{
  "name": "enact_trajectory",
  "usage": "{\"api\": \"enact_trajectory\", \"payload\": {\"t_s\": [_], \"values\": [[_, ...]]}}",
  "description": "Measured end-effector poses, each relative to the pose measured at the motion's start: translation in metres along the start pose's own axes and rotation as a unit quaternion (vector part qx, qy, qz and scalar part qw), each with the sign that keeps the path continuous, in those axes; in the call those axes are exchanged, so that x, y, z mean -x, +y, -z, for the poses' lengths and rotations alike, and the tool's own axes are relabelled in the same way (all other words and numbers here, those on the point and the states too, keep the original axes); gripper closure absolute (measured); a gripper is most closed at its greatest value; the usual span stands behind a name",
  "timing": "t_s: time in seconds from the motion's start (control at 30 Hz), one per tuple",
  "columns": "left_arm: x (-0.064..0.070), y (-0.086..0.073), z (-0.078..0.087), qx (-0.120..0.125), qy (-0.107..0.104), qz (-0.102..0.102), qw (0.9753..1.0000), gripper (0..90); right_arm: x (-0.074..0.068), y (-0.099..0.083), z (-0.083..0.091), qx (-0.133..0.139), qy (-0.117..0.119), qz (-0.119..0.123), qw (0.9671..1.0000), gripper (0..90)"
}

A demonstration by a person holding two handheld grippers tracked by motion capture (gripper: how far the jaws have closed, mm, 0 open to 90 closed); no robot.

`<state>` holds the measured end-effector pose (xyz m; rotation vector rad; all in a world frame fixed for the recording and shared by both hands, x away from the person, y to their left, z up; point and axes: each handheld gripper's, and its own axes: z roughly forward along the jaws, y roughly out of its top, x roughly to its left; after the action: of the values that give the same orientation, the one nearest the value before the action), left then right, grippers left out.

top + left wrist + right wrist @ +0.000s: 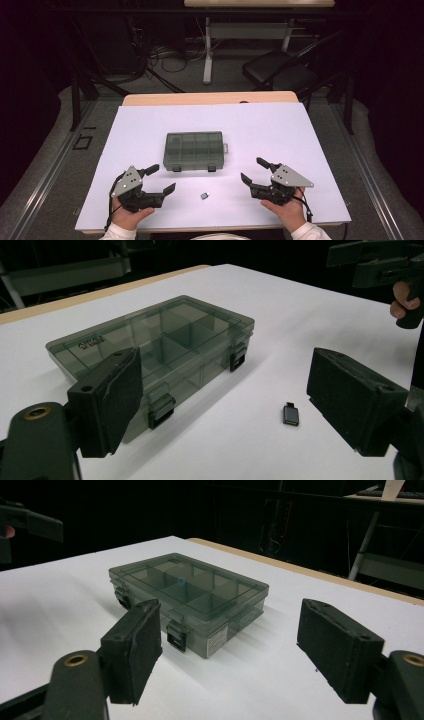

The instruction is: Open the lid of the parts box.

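both grippers low at the near edge of the white table (280,125): left gripper (161,179) and right gripper (253,170) with jaws spread wide, nothing between them, nothing touched. midway between, just ahead on the bare surface, a small dark adapter (204,196), possibly a usb plug, too small to tell for sure. beyond it, near the table's middle, a smoky translucent compartment box (194,149), lid down, two black latches (161,410) on the side facing the person, apart from the adapter.

likely handling: adapter light, rigid, smooth-sided, prone to skate or flip under a pinch; best taken across its long flat sides, jaws straddling from above. box stiff thin plastic, light, slippery on the sheet; steadied with one gripper at an end while the other works a latch upward.
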<state>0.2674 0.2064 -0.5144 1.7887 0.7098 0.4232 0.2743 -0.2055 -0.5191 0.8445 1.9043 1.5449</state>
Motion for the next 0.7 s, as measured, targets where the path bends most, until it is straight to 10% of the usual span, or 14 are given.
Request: {"api": "enact_trajectory", "payload": {"t_s": [0.7], "values": [[-0.018,-0.004,-0.014,-0.037,0.019,0.027,0.9988,27.3,-0.015,0.001,-0.024,-0.081,0.011,0.033,0.9961,45.4]]}}
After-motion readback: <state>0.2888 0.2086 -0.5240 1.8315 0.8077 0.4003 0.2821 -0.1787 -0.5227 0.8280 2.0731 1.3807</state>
